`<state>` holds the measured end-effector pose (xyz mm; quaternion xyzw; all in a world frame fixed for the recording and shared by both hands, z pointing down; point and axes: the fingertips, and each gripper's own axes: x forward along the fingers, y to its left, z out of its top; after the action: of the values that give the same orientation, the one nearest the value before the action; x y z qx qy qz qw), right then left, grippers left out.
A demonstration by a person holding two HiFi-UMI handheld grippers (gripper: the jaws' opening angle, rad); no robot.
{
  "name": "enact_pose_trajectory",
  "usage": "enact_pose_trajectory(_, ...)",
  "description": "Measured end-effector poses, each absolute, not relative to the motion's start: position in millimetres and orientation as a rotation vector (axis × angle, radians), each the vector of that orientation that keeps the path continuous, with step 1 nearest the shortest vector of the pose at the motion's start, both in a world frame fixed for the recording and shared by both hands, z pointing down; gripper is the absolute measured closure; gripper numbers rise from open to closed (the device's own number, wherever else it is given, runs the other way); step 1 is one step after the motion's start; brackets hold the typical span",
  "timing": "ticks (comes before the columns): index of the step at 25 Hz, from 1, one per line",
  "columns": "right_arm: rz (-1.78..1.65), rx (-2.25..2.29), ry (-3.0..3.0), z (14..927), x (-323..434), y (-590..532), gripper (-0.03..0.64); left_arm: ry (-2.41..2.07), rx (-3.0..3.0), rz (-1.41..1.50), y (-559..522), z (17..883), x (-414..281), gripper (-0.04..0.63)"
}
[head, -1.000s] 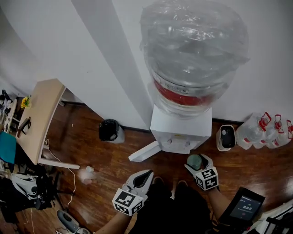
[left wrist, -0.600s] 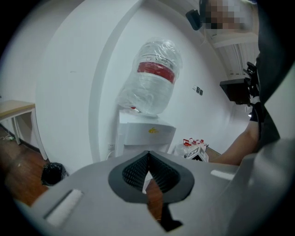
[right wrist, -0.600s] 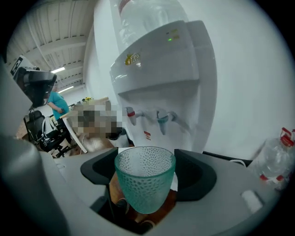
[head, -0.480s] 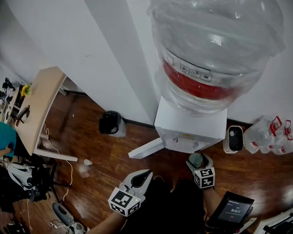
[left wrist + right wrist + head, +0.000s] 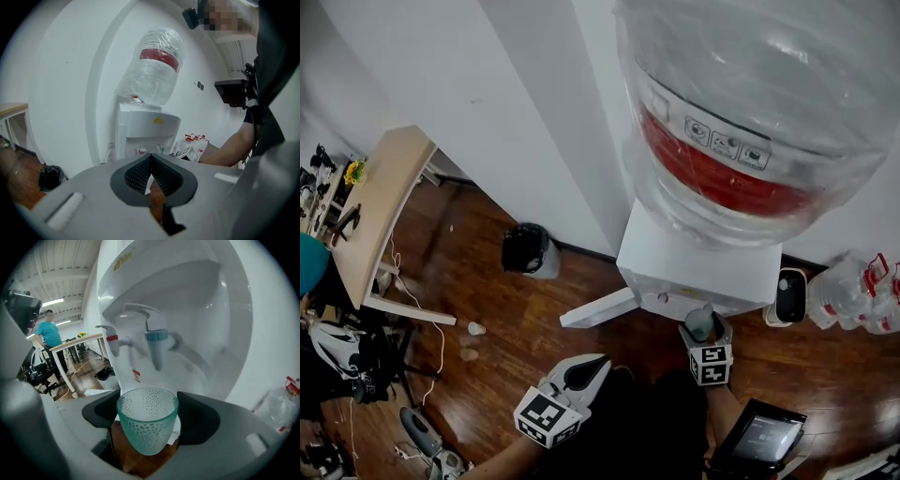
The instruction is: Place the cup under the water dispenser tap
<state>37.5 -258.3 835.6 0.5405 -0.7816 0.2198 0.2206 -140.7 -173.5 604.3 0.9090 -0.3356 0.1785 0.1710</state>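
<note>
**Cup is held close to the taps, but not yet placed**

The right tool (image 5: 147,420) has its jaws set wide and closed on a green dimpled glass cup (image 5: 147,427), with one dark pad at each side of the cup's wall. The cup is upright and looks empty. It hangs in the air in front of the white water dispenser (image 5: 197,305). In the right gripper view the blue tap (image 5: 156,341) shows just above the rim of the cup but farther back, and the red tap (image 5: 112,339) is to the left of it.

So the pick-up is done, and the approach is, as I judge it, almost complete. What is left is to bring the cup forward until it stands directly below a tap, to set it down on the ledge there, which no view shows, and to release it.

The left tool (image 5: 151,159) has its jaws together with nothing between them. In the head view it is low and well apart from the dispenser. The large clear water bottle (image 5: 750,103) on top of the dispenser fills much of that view.
</note>
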Motion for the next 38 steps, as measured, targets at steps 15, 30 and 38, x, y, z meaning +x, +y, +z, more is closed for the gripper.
enact_pose_trajectory(15, 0.497, 1.835, -2.166, 866.3, 53.8, -284.8, 0.245, -0.834, 2.599, 0.502, -183.1, 633.4, -104.9, 0.618)
enact_pose_trajectory(30, 0.575, 1.834, -2.094, 878.4, 55.5, -275.5, 0.242, -0.835, 2.542, 0.387, -177.0, 612.2, -114.7, 0.613)
enact_pose_trajectory(38, 0.549, 1.867, -2.079, 880.2, 52.9, -288.9, 0.242, -0.865, 2.474, 0.372, -174.5, 615.5, -129.0, 0.613)
